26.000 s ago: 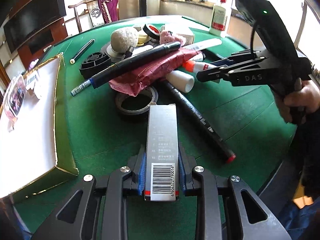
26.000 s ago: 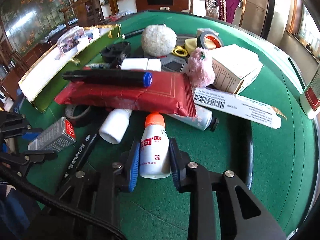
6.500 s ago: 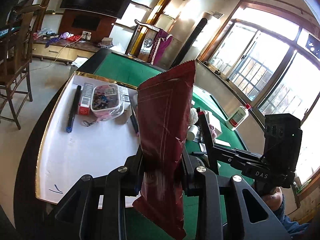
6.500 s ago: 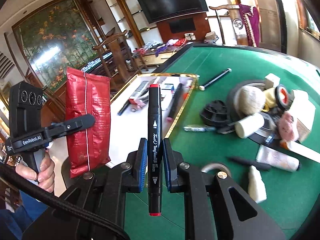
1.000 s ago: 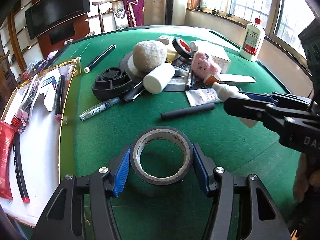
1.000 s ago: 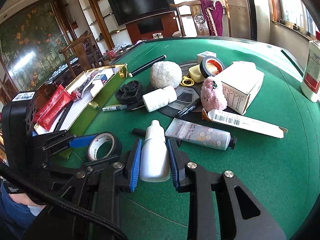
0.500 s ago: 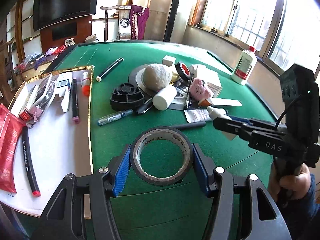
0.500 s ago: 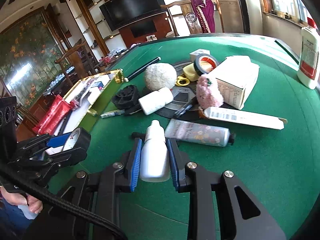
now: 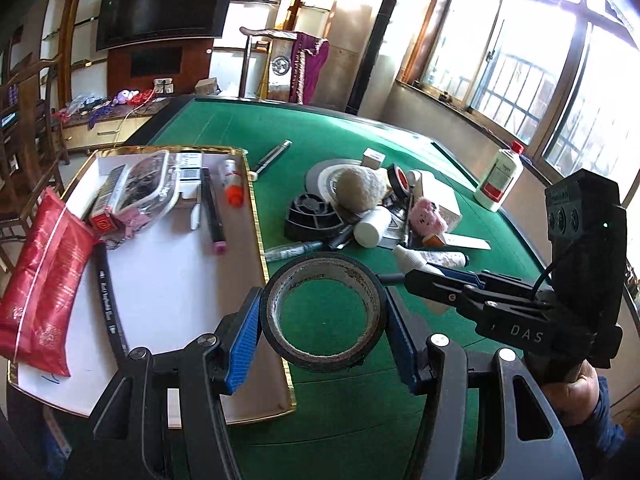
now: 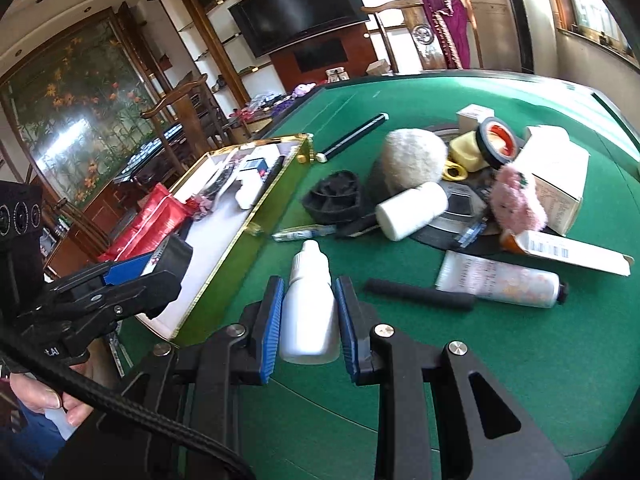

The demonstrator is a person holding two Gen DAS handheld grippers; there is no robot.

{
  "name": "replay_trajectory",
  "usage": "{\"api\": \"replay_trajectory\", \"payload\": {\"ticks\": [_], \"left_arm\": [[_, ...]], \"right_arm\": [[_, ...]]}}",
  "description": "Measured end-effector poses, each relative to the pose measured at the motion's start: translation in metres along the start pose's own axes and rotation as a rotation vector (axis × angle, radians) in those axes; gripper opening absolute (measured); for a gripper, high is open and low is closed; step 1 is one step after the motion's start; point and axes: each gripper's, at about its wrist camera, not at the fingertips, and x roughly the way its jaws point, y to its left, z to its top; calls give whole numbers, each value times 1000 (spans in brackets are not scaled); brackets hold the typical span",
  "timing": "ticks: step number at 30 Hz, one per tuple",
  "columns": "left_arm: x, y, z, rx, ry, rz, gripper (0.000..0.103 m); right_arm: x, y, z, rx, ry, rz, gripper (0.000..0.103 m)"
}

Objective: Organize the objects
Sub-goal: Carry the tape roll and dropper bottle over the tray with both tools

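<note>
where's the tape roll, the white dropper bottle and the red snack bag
tape roll (image 9: 370,338), left wrist view, lower right of its black band
white dropper bottle (image 10: 309,316), right wrist view, middle of its body
red snack bag (image 9: 42,276), left wrist view, middle of the bag

Red packet (image 9: 38,276) cut by left edge, box (image 10: 556,184) print unreadable

A home living room, with a green felt table in the middle

We see a large wall-mounted television (image 9: 164,0) above a wooden media cabinet (image 9: 156,64), carved wooden chairs (image 10: 188,108), built-in display shelves (image 10: 208,40) and a big floral wall painting (image 10: 76,120). Tall barred windows (image 9: 540,92) light the green table (image 9: 360,132), and household clutter sits on a low sideboard (image 9: 104,112).
</note>
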Motion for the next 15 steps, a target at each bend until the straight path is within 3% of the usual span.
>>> {"api": "replay_trajectory", "payload": {"ticks": [15], "left_arm": [[-14, 74, -12, -124, -29, 57, 53]], "right_arm": [[36, 78, 15, -124, 36, 57, 24]]}}
